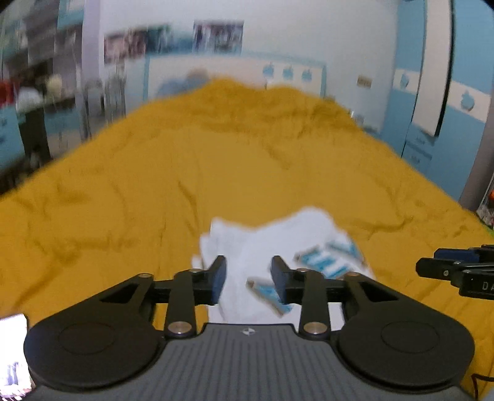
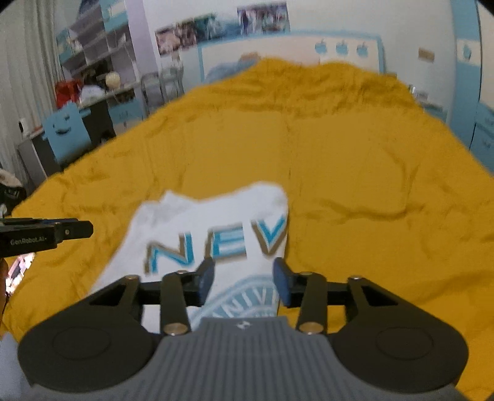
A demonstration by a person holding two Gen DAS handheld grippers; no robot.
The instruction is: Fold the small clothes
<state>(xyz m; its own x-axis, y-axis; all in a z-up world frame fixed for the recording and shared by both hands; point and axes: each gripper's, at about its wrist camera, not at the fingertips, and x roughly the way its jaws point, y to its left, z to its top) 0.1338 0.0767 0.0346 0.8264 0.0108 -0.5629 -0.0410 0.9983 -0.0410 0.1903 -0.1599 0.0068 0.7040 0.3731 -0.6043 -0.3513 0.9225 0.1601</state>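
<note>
White shirt lying on the yellow bedspread, both claws spread above it

The left claw and right claw stand parted, pinching nothing; the white shirt with blue lettering lies crumpled on the yellow bedspread

mustard yellow bedspread, blue smiley-face chair, wall photos, cluttered shelves
</note>
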